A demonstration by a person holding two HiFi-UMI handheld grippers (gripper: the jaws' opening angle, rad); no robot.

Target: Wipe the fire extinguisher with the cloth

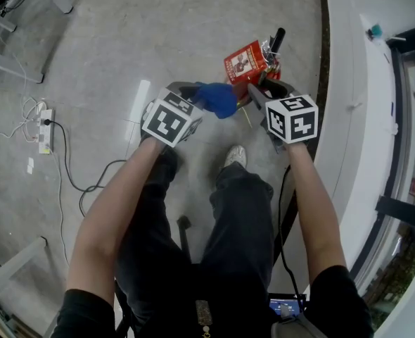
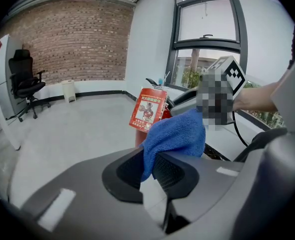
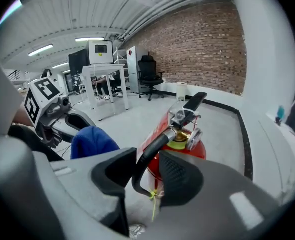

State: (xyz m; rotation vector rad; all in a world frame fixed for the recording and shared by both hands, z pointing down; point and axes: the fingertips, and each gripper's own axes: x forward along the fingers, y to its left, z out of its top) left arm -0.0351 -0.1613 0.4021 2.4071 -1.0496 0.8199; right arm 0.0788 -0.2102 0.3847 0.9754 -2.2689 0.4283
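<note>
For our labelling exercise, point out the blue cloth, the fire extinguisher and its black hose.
blue cloth (image 2: 175, 134): left gripper view, bunched middle.
fire extinguisher (image 3: 201, 151): right gripper view, red shoulder.
black hose (image 3: 151, 147): right gripper view, upper curve.

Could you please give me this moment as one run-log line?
left gripper: clamps blue cloth | right gripper: jaws apart, fire extinguisher hose between them

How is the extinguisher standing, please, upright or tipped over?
Upright: the extinguisher stands on the floor with its handle on top.
</note>
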